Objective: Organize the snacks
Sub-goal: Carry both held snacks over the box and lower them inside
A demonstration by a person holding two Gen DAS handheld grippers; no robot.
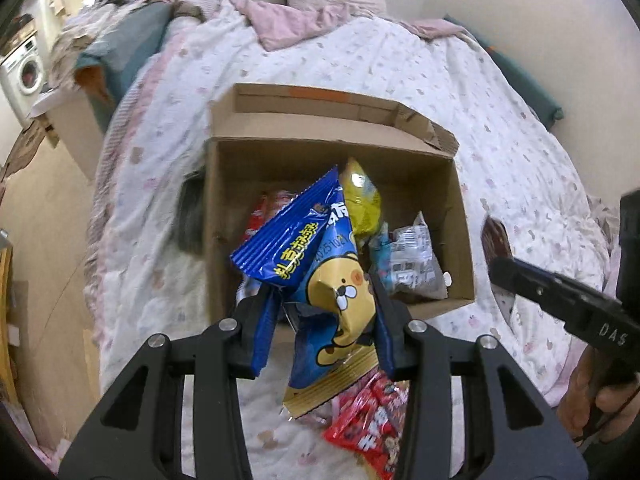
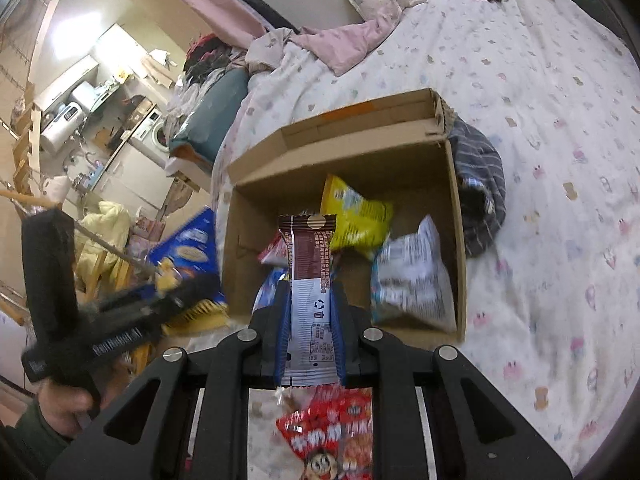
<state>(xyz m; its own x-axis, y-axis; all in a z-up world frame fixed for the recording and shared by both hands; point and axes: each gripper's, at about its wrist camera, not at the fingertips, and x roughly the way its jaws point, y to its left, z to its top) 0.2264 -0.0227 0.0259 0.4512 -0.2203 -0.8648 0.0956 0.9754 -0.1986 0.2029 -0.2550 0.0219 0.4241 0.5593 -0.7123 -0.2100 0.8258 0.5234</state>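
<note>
Left gripper fingers clamp a blue bear-printed snack bag; right gripper fingers clamp a brown wrapper, "DAS" lettering

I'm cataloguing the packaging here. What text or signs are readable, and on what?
"DAS": white letters on the right gripper body, seen from the left wrist.
Recycling and bin symbols: white end of the brown bar wrapper.
Yellow characters on the blue snack bag: too distorted to read.
Red packet print: blurred.
</note>
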